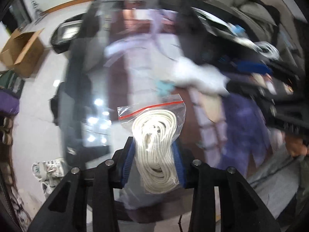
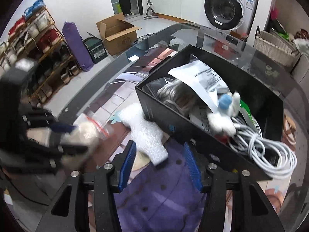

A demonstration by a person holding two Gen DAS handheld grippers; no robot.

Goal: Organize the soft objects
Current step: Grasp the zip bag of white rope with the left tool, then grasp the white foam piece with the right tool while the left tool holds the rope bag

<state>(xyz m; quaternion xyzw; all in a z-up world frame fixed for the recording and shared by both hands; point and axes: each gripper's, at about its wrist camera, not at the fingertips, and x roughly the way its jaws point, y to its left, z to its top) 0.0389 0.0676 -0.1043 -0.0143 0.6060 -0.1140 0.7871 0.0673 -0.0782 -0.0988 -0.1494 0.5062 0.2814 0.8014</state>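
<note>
A clear bag of white rope [image 1: 156,145] is squeezed between the blue pads of the left gripper [image 1: 154,162], low in the middle of the left wrist picture. The right gripper [image 2: 160,164] is seen open with nothing held, and a white fluffy cloth [image 2: 146,135] lies on the glass table [image 2: 119,61] just above its tips. A black box [image 2: 160,119] full of things is seen to the upper right of them
</note>
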